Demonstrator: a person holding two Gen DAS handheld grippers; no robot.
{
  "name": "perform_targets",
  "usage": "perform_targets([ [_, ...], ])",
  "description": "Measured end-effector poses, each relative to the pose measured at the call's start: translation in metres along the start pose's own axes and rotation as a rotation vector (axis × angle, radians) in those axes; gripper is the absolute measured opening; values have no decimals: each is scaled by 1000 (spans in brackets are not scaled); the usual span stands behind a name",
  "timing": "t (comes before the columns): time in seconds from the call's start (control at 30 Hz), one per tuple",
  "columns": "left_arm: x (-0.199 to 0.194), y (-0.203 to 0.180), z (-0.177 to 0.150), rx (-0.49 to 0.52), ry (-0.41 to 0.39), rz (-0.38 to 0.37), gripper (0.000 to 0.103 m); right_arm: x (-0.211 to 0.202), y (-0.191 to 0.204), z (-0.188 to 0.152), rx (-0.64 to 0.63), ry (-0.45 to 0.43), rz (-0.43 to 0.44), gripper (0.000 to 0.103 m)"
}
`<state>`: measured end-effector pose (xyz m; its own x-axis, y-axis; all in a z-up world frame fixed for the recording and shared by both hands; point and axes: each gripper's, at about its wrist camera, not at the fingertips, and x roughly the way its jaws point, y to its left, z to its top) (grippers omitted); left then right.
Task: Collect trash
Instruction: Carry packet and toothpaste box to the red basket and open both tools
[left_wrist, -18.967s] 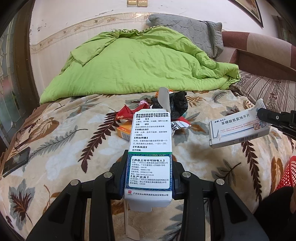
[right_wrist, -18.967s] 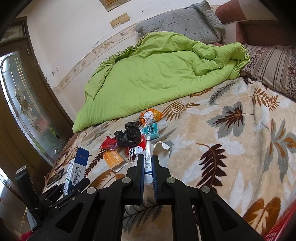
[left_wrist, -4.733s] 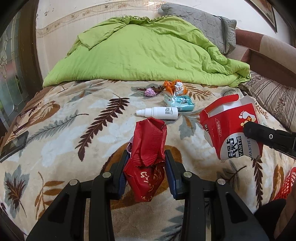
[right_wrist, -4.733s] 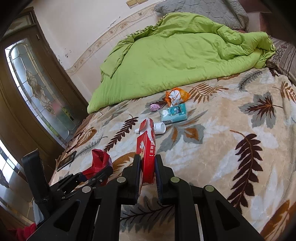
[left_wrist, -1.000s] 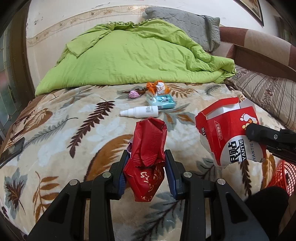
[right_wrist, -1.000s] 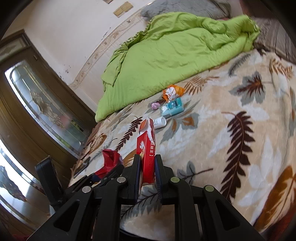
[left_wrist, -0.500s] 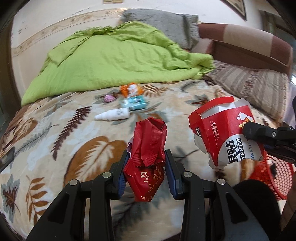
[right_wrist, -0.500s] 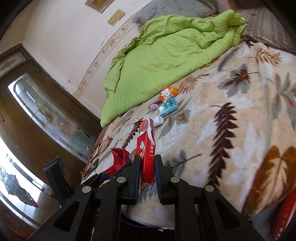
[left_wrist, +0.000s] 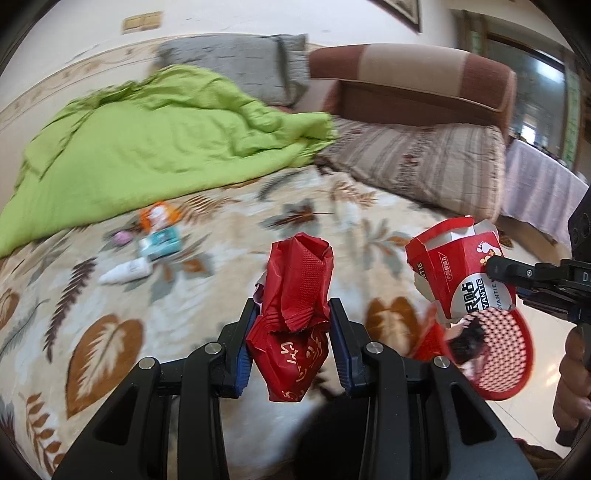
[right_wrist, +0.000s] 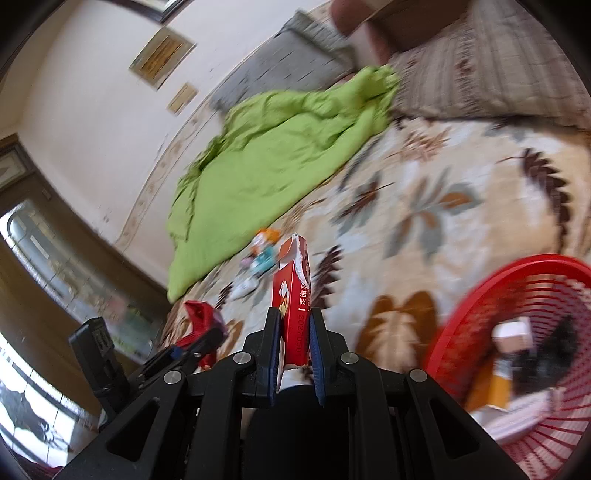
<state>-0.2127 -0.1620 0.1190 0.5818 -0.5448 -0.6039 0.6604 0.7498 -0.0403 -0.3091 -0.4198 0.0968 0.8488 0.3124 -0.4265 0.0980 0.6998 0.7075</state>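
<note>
Both tools gripping trash beside basket (right_wrist: 517, 332)

There are two tongs, the left tongs (left_wrist: 291, 325) and the right tongs (right_wrist: 294, 332). One red wrapper (left_wrist: 293, 314) is between the left tongs and one red carton (right_wrist: 293, 306) between the right. Four small items lie on the bed (left_wrist: 229, 280) ahead: one white bottle (left_wrist: 127, 271), one teal packet (left_wrist: 160, 243), one orange wrapper (left_wrist: 157, 214), one pink scrap (left_wrist: 122, 237). One red basket (right_wrist: 517, 332) is right of the right tongs.
</note>
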Motion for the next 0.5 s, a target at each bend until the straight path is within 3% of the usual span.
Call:
perform_targets([
  [0.3, 4, -72, 26, 84, -3, -173, 36, -81, -31, 17, 14, -115, -140, 16],
  [0.5, 14, -116, 29, 121, 50, -282, 36, -123, -46, 18, 31, -166, -219, 16],
])
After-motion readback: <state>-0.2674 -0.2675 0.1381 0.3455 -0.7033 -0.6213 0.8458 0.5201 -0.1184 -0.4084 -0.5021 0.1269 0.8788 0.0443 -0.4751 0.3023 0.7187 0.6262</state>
